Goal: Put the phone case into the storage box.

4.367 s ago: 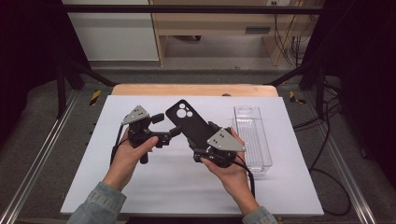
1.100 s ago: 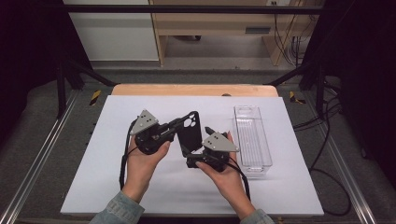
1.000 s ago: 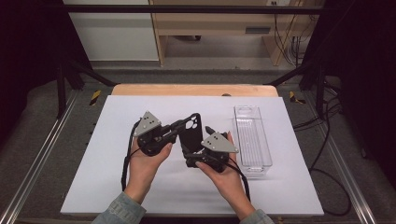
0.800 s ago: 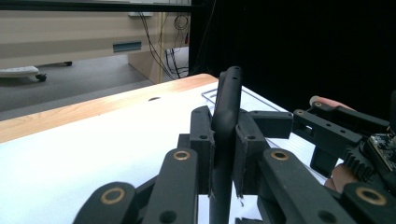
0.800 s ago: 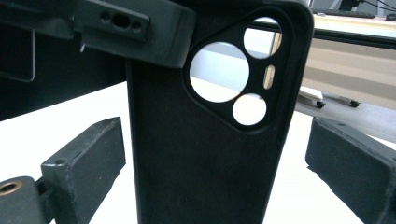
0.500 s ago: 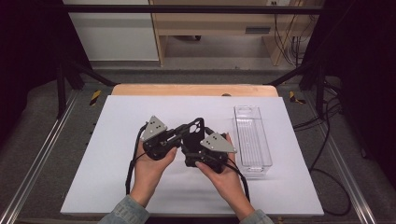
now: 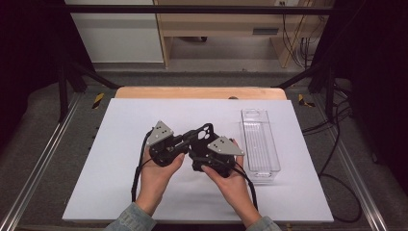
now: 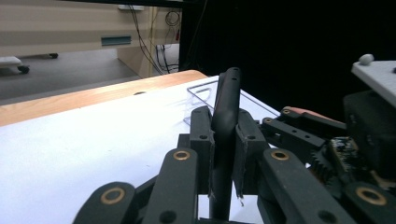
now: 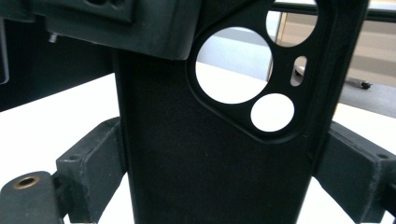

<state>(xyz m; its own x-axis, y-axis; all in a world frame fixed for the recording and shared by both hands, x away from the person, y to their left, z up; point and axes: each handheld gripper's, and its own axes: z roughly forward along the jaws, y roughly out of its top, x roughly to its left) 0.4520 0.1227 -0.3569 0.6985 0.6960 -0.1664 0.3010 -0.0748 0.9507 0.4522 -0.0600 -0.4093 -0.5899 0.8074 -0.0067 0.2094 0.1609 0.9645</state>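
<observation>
A black phone case (image 7: 201,136) with round camera cut-outs hangs above the white table, held between both grippers. My left gripper (image 7: 188,140) comes in from the left and is shut on the case's thin edge; in the left gripper view its pads (image 8: 203,140) pinch the edge-on case (image 8: 227,102). My right gripper (image 7: 198,154) holds the case from the right. Its jaws have just been closing, and in the right gripper view the case (image 9: 196,168) stands between them, with both pads (image 9: 100,154) against its long sides.
A clear, empty plastic tray (image 7: 260,144) lies lengthwise to the right of the hands, also in the left gripper view as the tray (image 8: 201,93). The white board (image 7: 110,192) covers the table, with a wooden strip (image 7: 199,92) at its far edge. Cables trail from both grippers.
The left hand has slid right and nearer the person, up against the right hand. The case has tipped from lying flat to standing more upright between the grippers.
</observation>
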